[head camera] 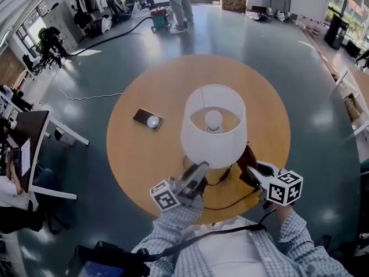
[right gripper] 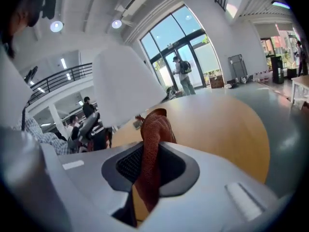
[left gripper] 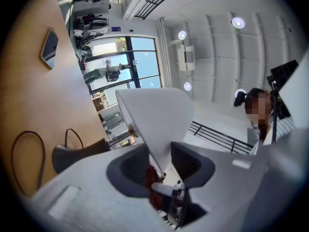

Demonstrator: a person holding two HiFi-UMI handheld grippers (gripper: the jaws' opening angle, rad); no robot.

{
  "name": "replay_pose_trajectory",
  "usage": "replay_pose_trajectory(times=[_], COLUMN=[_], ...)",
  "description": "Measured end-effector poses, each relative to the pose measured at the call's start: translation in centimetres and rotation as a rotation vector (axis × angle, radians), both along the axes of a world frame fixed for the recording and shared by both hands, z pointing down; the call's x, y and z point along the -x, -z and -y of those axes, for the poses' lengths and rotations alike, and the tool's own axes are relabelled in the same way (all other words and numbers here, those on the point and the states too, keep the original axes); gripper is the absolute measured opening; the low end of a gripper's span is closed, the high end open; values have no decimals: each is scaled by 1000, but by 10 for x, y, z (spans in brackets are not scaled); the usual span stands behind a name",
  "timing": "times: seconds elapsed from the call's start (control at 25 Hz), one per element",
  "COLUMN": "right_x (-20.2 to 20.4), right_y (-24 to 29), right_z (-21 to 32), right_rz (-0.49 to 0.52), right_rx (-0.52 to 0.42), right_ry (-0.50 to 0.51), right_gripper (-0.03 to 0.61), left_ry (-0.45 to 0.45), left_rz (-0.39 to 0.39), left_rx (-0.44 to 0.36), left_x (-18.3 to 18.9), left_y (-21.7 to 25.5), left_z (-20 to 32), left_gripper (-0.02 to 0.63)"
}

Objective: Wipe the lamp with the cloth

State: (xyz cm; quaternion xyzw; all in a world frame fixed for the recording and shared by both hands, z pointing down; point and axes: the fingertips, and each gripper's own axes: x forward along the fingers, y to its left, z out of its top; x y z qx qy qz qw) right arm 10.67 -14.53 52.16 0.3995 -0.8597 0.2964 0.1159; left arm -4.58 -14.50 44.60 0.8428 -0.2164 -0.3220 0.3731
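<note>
A lamp with a white shade [head camera: 213, 126] and a bare bulb [head camera: 214, 120] stands in the middle of the round wooden table [head camera: 144, 160]. My left gripper [head camera: 197, 169] reaches up at the shade's lower near edge. In the left gripper view the shade's rim [left gripper: 154, 115] runs down between the two pads, and the gripper [left gripper: 161, 161] is shut on it. My right gripper [head camera: 249, 167] is just right of the shade's bottom, shut on a reddish-brown cloth [head camera: 249, 157]. The cloth [right gripper: 153, 134] stands up out of the right gripper [right gripper: 148, 158], close beside the shade [right gripper: 123, 88].
A phone [head camera: 148, 119] lies on the table left of the lamp. The lamp's dark cable [head camera: 230, 201] loops along the near table edge by its base [left gripper: 77, 153]. A desk [head camera: 34, 137] stands at the left. A person [head camera: 179, 4] stands far back beside a red machine [head camera: 160, 17].
</note>
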Motion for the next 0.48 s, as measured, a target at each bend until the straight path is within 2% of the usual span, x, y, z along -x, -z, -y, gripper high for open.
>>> replay_pose_trajectory(times=[0.32, 0.48], right_x=[4, 26], right_y=[148, 211], right_z=[18, 21], right_rz=[100, 119], right_rx=[-338, -496], right_ry=[-44, 22], right_gripper=[67, 67], left_ry=[-6, -12], left_rz=[6, 12], left_rx=[3, -1], left_x=[1, 0], left_y=[-2, -2], left_z=[-2, -1], left_gripper=[138, 137])
